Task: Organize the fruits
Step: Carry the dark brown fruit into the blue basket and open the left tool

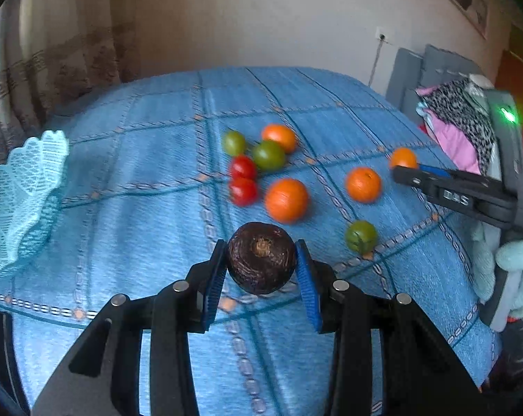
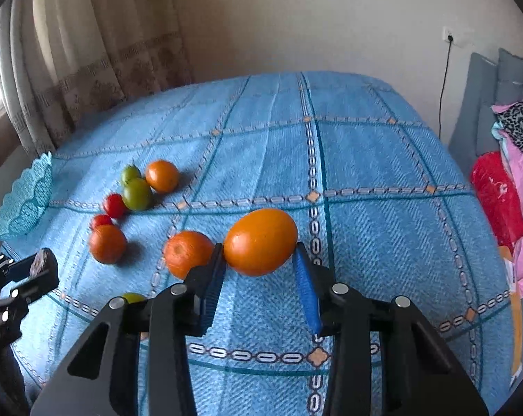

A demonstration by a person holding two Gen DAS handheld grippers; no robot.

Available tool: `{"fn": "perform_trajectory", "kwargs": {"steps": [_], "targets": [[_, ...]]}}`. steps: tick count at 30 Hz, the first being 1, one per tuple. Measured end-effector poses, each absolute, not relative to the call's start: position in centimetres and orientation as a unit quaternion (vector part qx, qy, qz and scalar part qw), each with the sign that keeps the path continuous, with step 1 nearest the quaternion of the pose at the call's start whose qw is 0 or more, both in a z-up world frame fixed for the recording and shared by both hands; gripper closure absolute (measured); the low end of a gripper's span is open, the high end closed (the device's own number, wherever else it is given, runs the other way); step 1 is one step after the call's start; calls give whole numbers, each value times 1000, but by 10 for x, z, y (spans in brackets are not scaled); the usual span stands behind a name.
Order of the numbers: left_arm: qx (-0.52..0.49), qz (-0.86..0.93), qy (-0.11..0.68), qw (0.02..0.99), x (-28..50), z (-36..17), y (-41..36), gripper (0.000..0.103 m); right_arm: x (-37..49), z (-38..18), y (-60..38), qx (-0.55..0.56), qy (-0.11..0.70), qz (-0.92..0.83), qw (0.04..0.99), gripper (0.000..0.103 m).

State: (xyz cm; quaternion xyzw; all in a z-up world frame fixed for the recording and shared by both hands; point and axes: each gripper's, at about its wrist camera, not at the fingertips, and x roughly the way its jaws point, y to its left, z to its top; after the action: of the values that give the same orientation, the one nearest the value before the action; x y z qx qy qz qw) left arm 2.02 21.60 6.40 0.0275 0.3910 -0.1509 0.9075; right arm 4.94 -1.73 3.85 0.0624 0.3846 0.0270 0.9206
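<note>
**Both grippers loaded, basket waiting at the left edge**

The blue checked bedspread (image 2: 365,159) carries everything, and its soft weave probably lets round fruit settle rather than roll far. At its left edge sits the pale blue lattice basket (image 1: 22,190), the likely destination; it looks like thin plastic, light enough to shift if bumped.

The left gripper (image 1: 261,267) has its jaws closed narrowly on a dark brown round fruit (image 1: 261,261), stem scar facing the camera, held across its widest part. Its rough skin should grip well, though ripe flesh may bruise under pressure.

The right gripper (image 2: 259,260) holds an oval orange fruit (image 2: 260,241) the same way, pads on its flanks. That glossy rind looks firm but slippery, so a hold across the middle seems safest.

Loose oranges (image 1: 286,200) lie near the centre, each wide enough to need well-parted jaws.

Smallest are the green tomatoes (image 1: 269,154) and red tomatoes (image 1: 242,167), clustered and touching. They appear smooth, light and easily crushed; I would take each gently across its middle.
</note>
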Motion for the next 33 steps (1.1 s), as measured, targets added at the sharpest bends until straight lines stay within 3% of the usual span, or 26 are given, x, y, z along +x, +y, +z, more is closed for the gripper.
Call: {"fn": "perform_trajectory", "kwargs": {"steps": [21,29,31,33], "targets": [[-35,57,329,942,42,111,399,63,60,93,107,45,347,143,926,63],[-36,101,329,938,49,109,430,60,74,102,183,27,349,201,915,63],[-42,102,332,937,50,109,434,53,77,103,199,20,349,212,913,63],[-51,110,330,936,49,110,441,29,80,103,215,14,350,226,909,63]]}}
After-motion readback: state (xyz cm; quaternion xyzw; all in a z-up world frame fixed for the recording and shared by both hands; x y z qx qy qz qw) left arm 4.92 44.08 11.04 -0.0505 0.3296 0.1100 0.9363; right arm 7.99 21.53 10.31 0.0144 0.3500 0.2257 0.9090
